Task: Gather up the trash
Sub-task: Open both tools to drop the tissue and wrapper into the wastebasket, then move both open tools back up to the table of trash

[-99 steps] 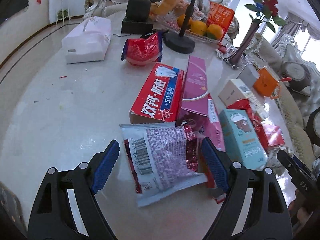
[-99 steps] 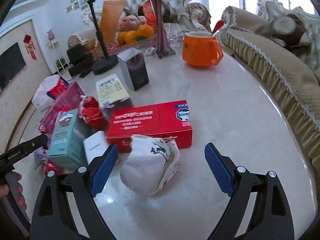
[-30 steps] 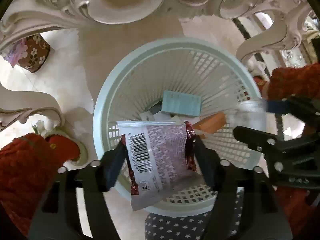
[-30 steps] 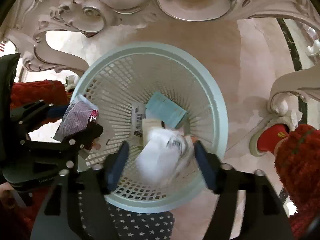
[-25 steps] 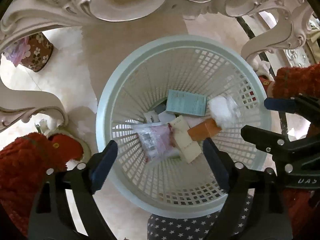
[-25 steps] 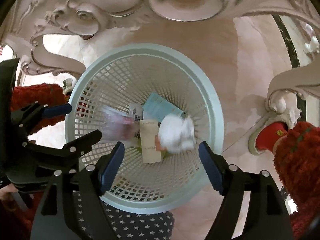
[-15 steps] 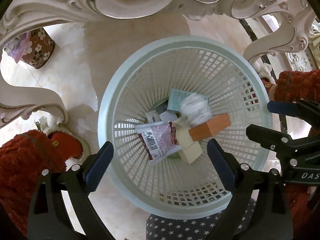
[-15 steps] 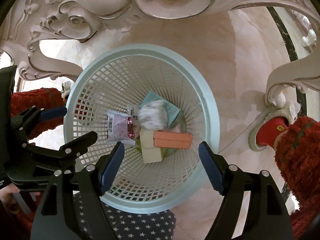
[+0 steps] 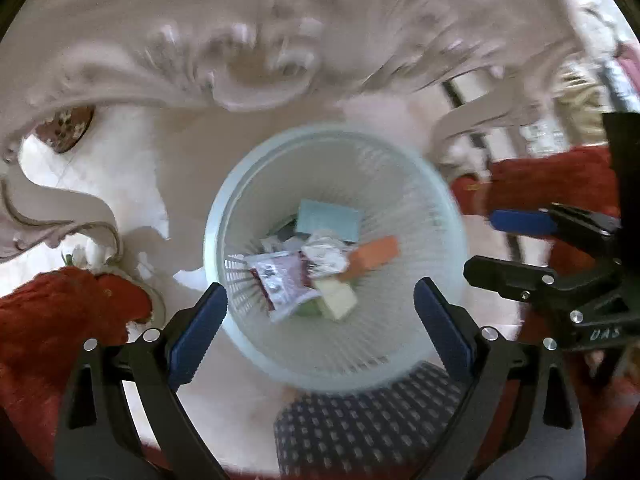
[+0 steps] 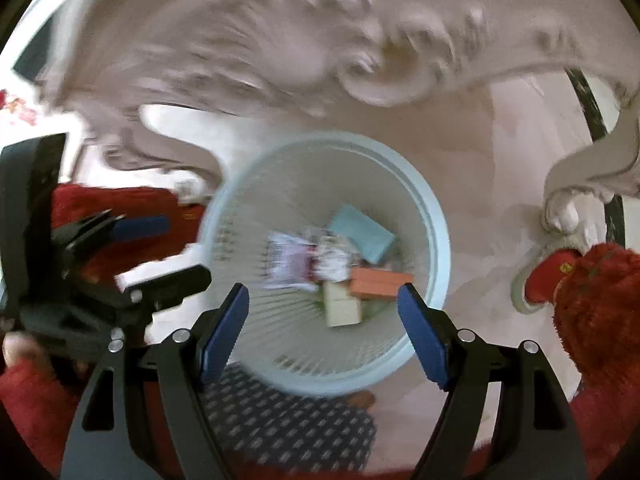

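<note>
A pale green lattice basket (image 9: 214, 240) stands on the floor below both grippers, also seen in the right wrist view (image 10: 442, 248). Inside lie a silver-and-red snack wrapper (image 9: 282, 280), crumpled white paper (image 9: 326, 254), an orange box (image 9: 372, 254), a teal box (image 9: 328, 220) and a cream box (image 9: 338, 300). My left gripper (image 9: 320, 290) hangs open above the basket with nothing between its fingers. My right gripper (image 10: 322, 292) is open and empty too, and shows at the right edge of the left wrist view (image 9: 480, 242). Both views are blurred.
A carved white table frame (image 9: 240, 64) arches over the basket, with a curled leg (image 10: 576, 184) at the right. Red fuzzy slippers (image 9: 60, 312) (image 10: 592, 292) flank the basket. Dark star-patterned fabric (image 9: 360, 420) lies just below it. The floor is pale marble.
The wrapper left my left gripper and the white paper left my right; both now lie in the basket. Both grippers opened and rose, so the basket looks smaller.
</note>
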A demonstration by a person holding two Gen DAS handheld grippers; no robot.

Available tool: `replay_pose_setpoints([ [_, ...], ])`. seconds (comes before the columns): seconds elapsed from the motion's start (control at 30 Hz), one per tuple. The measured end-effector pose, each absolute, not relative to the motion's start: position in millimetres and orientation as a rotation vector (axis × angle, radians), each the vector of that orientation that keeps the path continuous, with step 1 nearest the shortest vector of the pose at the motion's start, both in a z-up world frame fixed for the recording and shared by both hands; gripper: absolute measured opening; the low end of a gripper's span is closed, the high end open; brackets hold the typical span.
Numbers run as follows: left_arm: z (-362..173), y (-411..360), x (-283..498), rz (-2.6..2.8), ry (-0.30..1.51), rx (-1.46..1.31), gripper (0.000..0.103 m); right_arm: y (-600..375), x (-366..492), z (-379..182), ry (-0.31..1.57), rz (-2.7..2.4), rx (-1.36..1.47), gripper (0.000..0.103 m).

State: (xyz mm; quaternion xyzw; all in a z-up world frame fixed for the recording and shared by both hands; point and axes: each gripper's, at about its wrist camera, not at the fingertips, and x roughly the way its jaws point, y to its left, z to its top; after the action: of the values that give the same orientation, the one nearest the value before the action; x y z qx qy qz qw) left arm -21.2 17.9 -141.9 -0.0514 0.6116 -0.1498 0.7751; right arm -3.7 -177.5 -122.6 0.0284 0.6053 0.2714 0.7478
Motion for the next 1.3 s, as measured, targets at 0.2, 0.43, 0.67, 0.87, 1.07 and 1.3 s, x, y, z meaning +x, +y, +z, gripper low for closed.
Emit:
replay_pose_setpoints([
  [0.2,-7,52,-23,-0.383,1.043,-0.104,0.092,-210,-5,5,0.997,0.712,0.144,0.073],
  [0.43,67,85,93,-0.116,0.796,-0.175,0.092,-229,101,101,0.520,0.440,-0.126,0.087],
  [0.67,51,71,223,0.000,0.889,-0.234,0.092,-195,263,87,0.594,0.378,-0.564,0.087],
  [0.87,37,71,273,0.020,0.941,-0.256,0.092,-161,323,67,0.694,0.561,-0.740,0.087],
  [1.07,25,64,303,0.019,0.997,-0.190,0.092,-124,344,51,0.720,0.654,-0.962,0.086],
  [1.3,21,69,318,0.036,0.994,-0.201,0.092,-124,392,41,1.034,0.715,-0.781,0.089],
])
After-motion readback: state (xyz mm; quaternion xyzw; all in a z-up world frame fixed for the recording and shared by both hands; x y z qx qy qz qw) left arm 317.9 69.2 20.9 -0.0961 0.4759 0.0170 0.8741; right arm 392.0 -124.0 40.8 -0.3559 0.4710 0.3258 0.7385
